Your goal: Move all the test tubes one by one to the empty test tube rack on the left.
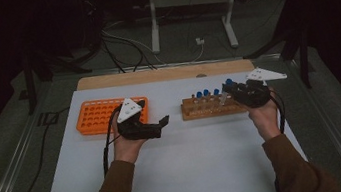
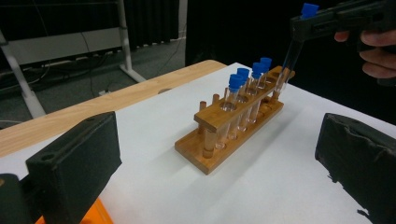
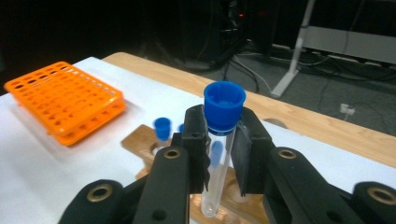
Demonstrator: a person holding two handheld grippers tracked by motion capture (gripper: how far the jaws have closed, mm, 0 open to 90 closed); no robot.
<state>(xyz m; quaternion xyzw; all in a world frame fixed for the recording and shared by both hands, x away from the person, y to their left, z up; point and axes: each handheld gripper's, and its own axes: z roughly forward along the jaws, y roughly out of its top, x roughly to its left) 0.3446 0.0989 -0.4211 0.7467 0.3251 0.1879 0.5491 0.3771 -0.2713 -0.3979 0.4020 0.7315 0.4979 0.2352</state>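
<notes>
The right gripper, at the lower centre of its own view, has its black jaws clamped on a clear test tube just under its blue cap; the tube's foot is cut off by the frame's lower edge, so whether it touches the wooden rack is hard to say, though the left gripper view suggests its tip is at the rack's far end; four more capped tubes stand in the rack. The left gripper, centre-left in the high view, is wide open and empty; behind it, the orange rack is partly hidden.
</notes>
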